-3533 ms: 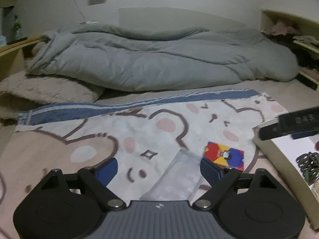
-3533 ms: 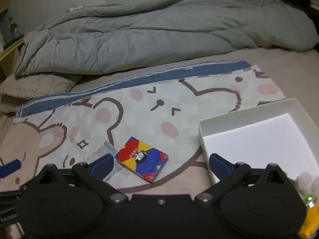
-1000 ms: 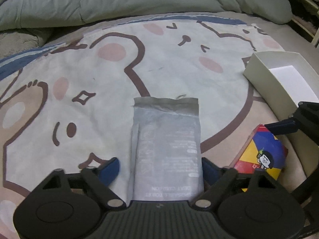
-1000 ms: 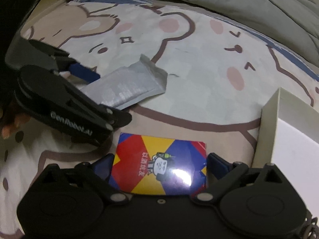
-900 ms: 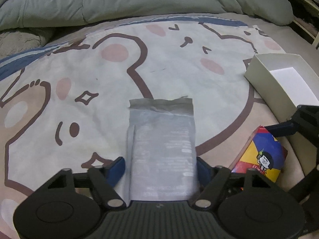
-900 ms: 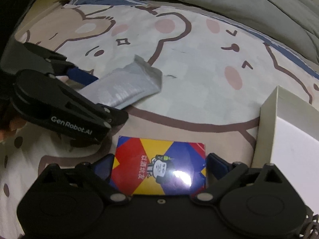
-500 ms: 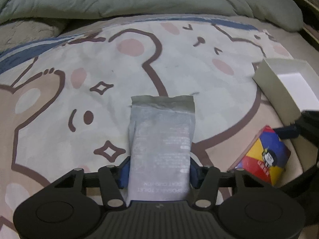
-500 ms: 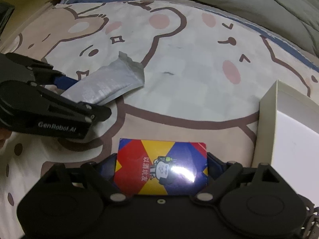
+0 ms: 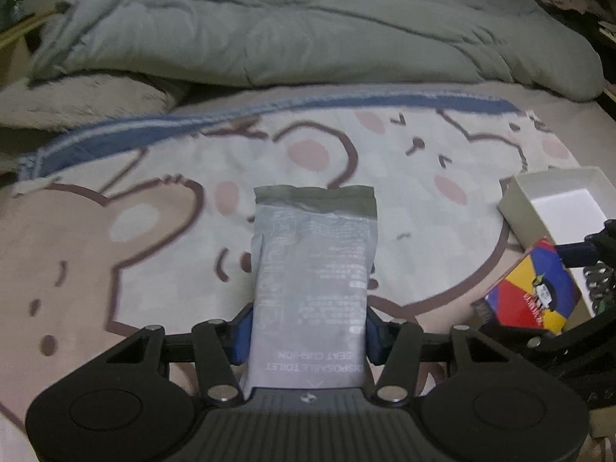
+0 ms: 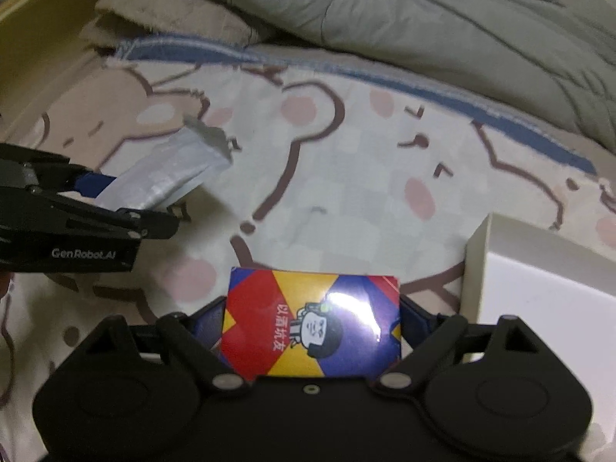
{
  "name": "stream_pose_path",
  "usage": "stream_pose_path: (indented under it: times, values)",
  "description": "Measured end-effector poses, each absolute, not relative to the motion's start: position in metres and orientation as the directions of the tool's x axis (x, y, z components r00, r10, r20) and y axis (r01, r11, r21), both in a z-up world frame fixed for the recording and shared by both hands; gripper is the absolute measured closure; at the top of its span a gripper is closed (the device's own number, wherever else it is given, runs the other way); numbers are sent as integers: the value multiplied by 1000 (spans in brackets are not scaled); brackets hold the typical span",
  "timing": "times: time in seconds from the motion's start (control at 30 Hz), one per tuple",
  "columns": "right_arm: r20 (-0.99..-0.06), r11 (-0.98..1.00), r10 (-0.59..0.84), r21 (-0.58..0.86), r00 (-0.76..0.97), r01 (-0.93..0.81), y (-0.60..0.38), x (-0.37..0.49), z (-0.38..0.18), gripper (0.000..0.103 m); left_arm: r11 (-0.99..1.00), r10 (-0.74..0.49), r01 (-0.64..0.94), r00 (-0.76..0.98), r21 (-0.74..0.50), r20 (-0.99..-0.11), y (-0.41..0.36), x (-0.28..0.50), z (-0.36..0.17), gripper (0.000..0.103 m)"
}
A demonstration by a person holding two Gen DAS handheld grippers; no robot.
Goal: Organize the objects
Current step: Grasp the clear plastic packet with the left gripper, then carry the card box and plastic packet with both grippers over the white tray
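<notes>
My left gripper point(image 9: 308, 333) is shut on a grey foil packet point(image 9: 312, 269) printed "disposable toilet seat cushion", held up off the bear-print blanket point(image 9: 161, 231). From the right wrist view the same grey packet point(image 10: 169, 171) sticks out of the left gripper point(image 10: 104, 200) at the left. My right gripper point(image 10: 312, 323) is shut on a red, yellow and blue card box point(image 10: 312, 327), lifted above the blanket point(image 10: 346, 177). That card box point(image 9: 533, 292) also shows at the right of the left wrist view, in front of the white box point(image 9: 523, 208).
The open white box point(image 10: 477, 269) stands at the right, with dark coiled items point(image 9: 596, 281) inside. A rumpled grey duvet point(image 9: 308, 27) and a beige fluffy pillow point(image 9: 77, 100) fill the far side of the bed. A wooden bed edge point(image 10: 34, 38) runs along the left.
Both grippers closed on their items and rose off the blanket: the left on the grey packet, the right on the card box. More of the duvet is in view now.
</notes>
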State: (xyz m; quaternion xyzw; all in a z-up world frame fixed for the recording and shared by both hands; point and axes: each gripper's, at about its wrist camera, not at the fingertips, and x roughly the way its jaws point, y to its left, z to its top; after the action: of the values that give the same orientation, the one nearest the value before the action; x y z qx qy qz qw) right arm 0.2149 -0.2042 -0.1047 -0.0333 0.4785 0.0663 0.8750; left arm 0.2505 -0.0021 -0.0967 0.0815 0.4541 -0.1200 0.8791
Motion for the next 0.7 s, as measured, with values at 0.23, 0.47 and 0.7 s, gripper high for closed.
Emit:
stream_pose_path:
  times: [0.23, 0.47, 0.7]
  values:
    - [-805, 995, 59, 3, 591, -96, -210, 199, -69, 12, 966, -123, 255, 605, 45, -787, 3, 223, -61, 48]
    - [-781, 999, 31, 7, 623, -41, -223, 172, -48, 12, 976, -111, 215, 630, 35, -769, 7, 195, -38, 48]
    - [-759, 1000, 5, 17, 651, 11, -229, 151, -35, 12, 983, -111, 184, 639, 11, -761, 9, 169, -28, 48]
